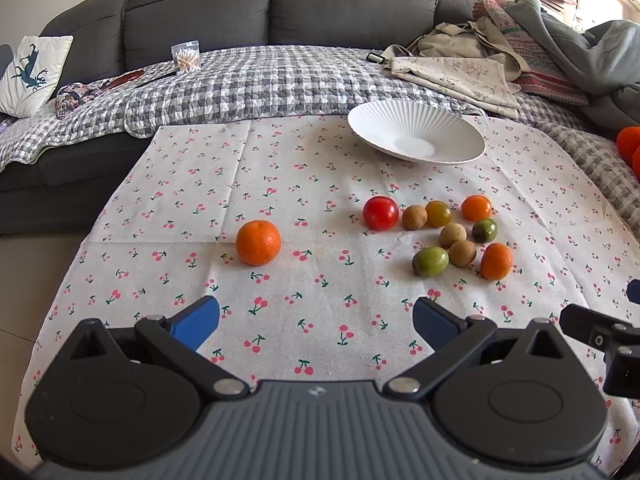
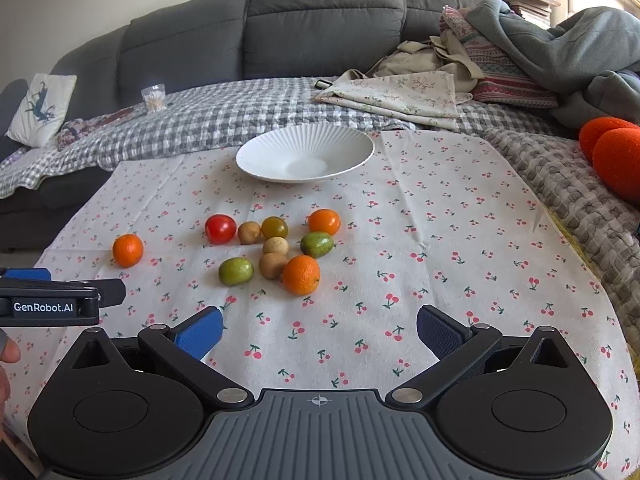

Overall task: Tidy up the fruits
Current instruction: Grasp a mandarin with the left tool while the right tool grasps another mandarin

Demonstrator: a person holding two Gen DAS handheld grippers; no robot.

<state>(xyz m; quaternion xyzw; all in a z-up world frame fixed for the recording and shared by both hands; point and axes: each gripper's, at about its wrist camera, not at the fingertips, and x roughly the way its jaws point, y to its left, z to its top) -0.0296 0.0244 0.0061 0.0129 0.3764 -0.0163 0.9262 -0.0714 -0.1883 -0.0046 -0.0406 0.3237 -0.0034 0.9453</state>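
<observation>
Waiting above the near edge of the cherry-print cloth (image 2: 440, 240), both grippers are held low and pointed forward at the fruit. The left gripper (image 1: 316, 320) has its jaws spread wide with nothing between them, and the right gripper (image 2: 320, 330) is the same, wide and empty. In the right wrist view the left one appears at the left border, so the two tools sit side by side, near each other.

The white ribbed bowl (image 2: 360, 148) stands empty at the far side of the cloth, probably put there as the place to collect the fruit. Most of the fruit lies in one loose cluster between the bowl and the grippers: a red tomato (image 2: 220, 229), small brown round fruits, greenish ones, and a mandarin (image 2: 301, 275) at the near end. One orange (image 1: 258, 242) lies apart, to the left of the cluster; it is roughly ahead of the left gripper, so that hand seems the natural one for it. The cluster is closer to the right gripper's line. I judge that no fruit is sorted yet.
</observation>
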